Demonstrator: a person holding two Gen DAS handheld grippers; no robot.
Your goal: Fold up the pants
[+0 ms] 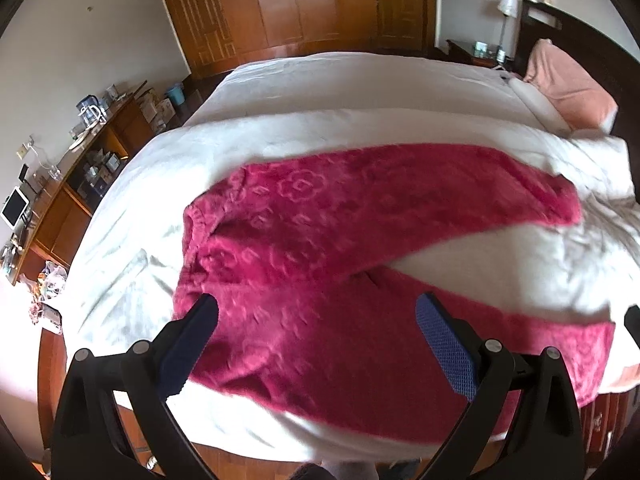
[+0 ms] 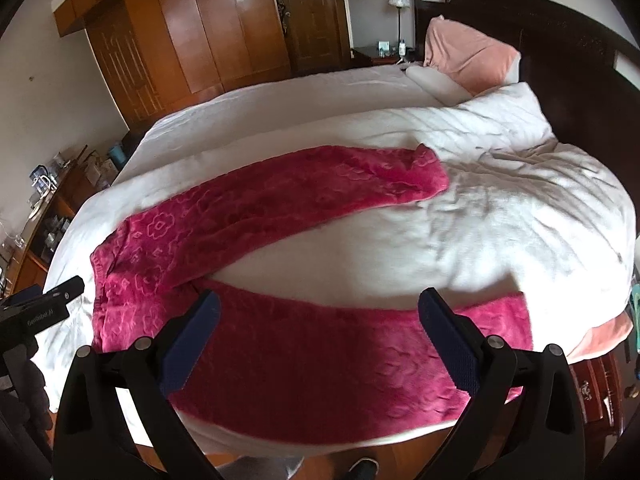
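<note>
Fuzzy magenta pants (image 1: 320, 232) with an embossed flower pattern lie spread on a white bed, waistband to the left, two legs splayed to the right. They also show in the right wrist view (image 2: 280, 208). My left gripper (image 1: 316, 312) is open and empty, hovering over the waist and near leg. My right gripper (image 2: 320, 308) is open and empty over the near leg (image 2: 340, 360), which lies along the bed's front edge. The left gripper's body (image 2: 44, 304) shows at the left of the right wrist view.
The white bed cover (image 2: 500, 220) is wrinkled at the right. A pink pillow (image 2: 468, 56) leans on the dark headboard (image 2: 560, 40). A wooden wardrobe (image 2: 200, 28) stands behind. A cluttered wooden desk (image 1: 80, 168) runs along the left wall. A nightstand with a lamp (image 2: 398, 8) stands at the back.
</note>
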